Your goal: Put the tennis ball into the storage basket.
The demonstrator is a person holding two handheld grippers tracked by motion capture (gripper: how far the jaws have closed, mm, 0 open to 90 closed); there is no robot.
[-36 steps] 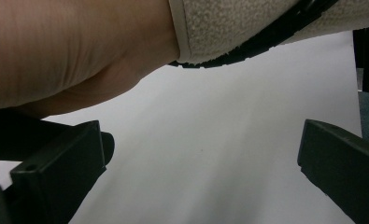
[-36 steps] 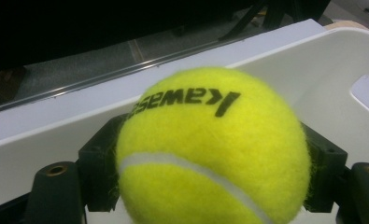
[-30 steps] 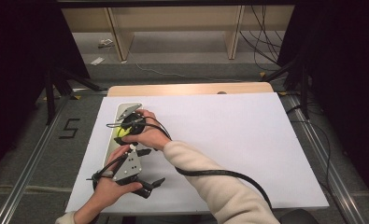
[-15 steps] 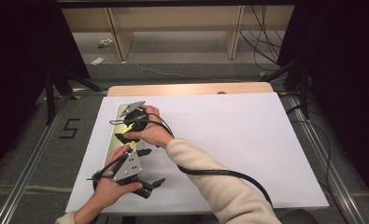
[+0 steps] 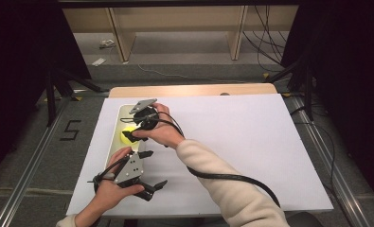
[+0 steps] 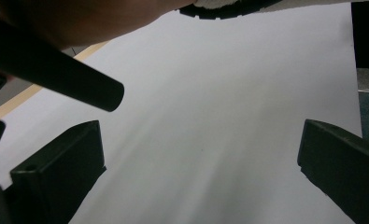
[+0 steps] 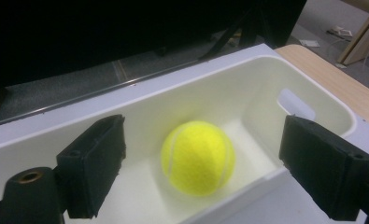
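**Tennis ball in bin, right gripper poised over it**

Table (image 5: 251,142): white sheet over a wooden top, takes up most of the high view. Bare apart from one item at its left side.

Bin (image 7: 247,88): cream plastic, oblong, with a handle cut-out in the end wall. Sits at centre left of the high view, along the table's left edge.

Right gripper (image 7: 203,175): held over the bin, aimed down into it. Fingers (image 7: 95,168) spread wide, one either side of the ball, not touching it.

Left gripper (image 5: 144,182): lower left of the high view, near the table's front edge, well apart from the bin. Fingers (image 6: 60,177) spread, nothing between them, white table surface beyond.

Tennis ball (image 7: 198,156): yellow, resting on the bin floor, centred between the right gripper's fingers.

Judgement: the ball is either about to be grasped or just let go; the spread fingers fit both. For a pick, lower until the fingers flank the ball's middle, then close.
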